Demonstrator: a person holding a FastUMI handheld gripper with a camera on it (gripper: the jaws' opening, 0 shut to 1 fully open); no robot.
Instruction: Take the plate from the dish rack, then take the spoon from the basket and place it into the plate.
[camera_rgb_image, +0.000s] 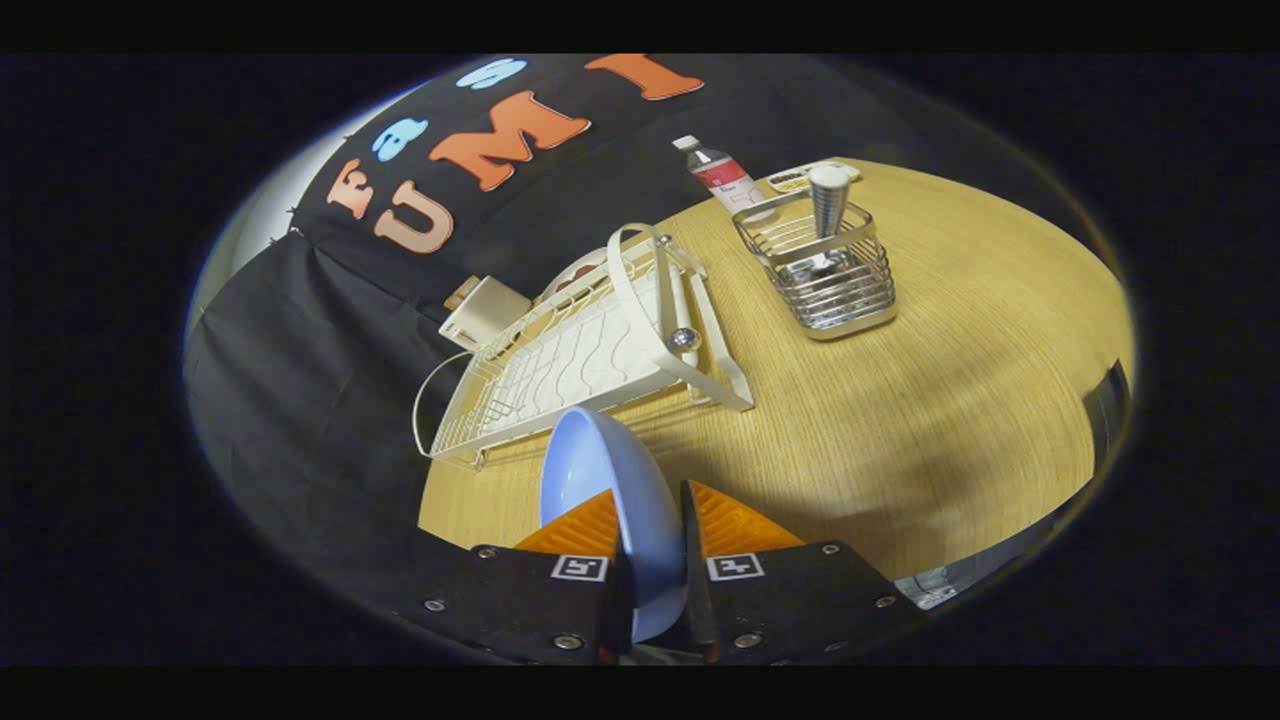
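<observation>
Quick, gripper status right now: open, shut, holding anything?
Gripper: shut on the blue plate, held on edge between both fingers, in front of the dish rack.

The label on the bottle standing beyond the wire basket is red and white, but its print is too small and blurred to make out. The only clear signs are two square black-and-white coded markers, one on each half of the gripper just behind its fingers, which press on the pale blue plate held edge-on between them. Each marker carries a block pattern, not letters or digits.
</observation>
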